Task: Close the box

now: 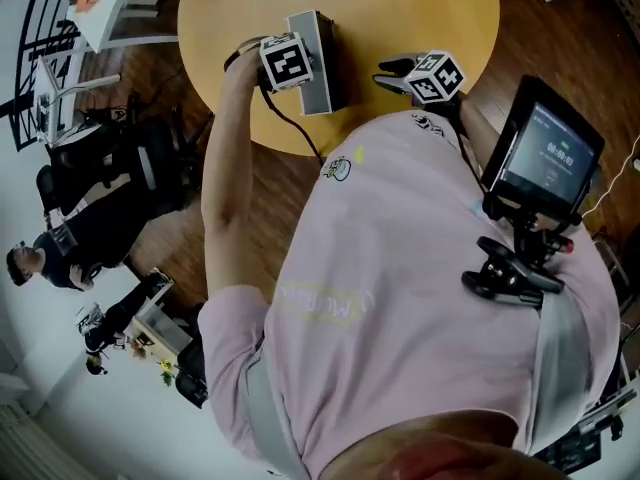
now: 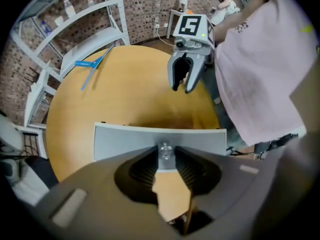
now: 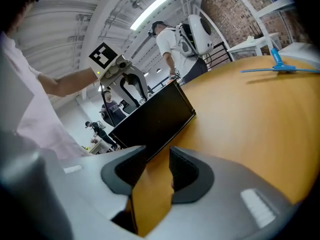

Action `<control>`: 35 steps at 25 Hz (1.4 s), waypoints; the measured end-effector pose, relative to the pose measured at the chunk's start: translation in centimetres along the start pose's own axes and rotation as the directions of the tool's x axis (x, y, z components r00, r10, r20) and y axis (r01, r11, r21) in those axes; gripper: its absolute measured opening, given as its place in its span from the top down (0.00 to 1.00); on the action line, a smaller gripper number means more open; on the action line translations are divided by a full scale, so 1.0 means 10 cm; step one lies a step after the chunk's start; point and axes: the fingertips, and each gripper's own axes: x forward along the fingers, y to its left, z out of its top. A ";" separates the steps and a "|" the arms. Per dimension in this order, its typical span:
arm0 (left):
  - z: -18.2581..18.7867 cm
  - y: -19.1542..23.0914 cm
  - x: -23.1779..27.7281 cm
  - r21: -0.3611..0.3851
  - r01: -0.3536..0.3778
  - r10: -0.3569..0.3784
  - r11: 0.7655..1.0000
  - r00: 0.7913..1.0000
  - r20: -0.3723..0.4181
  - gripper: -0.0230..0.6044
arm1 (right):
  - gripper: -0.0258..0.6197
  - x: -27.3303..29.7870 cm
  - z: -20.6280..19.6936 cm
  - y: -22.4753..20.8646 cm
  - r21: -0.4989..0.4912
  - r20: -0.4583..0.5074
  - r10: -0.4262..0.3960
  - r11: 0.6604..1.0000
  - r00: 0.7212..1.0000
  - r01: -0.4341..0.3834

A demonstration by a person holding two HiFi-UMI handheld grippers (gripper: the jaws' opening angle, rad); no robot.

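The box (image 1: pixel 322 63) is a flat grey case standing on edge on the round wooden table (image 1: pixel 400 18), near the rim closest to the operator. One broad face is light grey; the opposite face reads dark in the right gripper view.

A small metal knob (image 2: pixel 164 150) sits at the middle of the light grey face's edge. The left gripper (image 2: pixel 164 156) is clamped on this knob, one pad on each side of it. From across the table, this gripper is positioned at the top edge of the box.

The right gripper (image 1: pixel 390 73) is positioned just beside the box, on the operator's right, and does not touch it. Its jaws are drawn together and empty. Only bare tabletop shows through the slim slot between the pads.

A blue plastic tool (image 2: pixel 92 66) lies on the far side of the table, well apart from the box.

A small screen (image 1: pixel 545 153) is clamped to a strap on the operator's pink shirt.
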 end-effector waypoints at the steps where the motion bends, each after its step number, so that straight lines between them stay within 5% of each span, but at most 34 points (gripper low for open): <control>1: -0.01 -0.14 0.05 -0.103 -0.008 0.012 0.995 0.999 0.035 0.81 | 0.74 -0.04 -0.06 0.00 -0.043 -0.068 0.033 0.998 0.997 -0.036; 4: -0.10 -0.54 0.11 -0.256 0.093 -0.065 0.962 0.991 0.117 0.82 | 0.74 0.00 -0.09 0.07 -0.110 -0.154 0.064 0.991 0.986 -0.082; 13: -0.28 -0.65 -0.03 -0.260 0.127 -0.073 0.957 0.975 0.210 0.84 | 0.74 0.07 -0.01 0.10 -0.094 -0.130 0.047 0.994 0.990 -0.060; 27: -0.56 -0.73 -1.04 -0.273 0.099 -0.034 0.957 0.972 0.231 0.85 | 0.74 0.14 0.01 0.15 -0.099 -0.125 0.058 0.993 0.991 -0.070; 35: -0.76 -0.81 -1.16 -0.289 0.104 -0.049 0.952 0.981 0.190 0.85 | 0.76 0.23 0.03 0.35 -0.192 -0.132 0.106 0.973 0.986 -0.131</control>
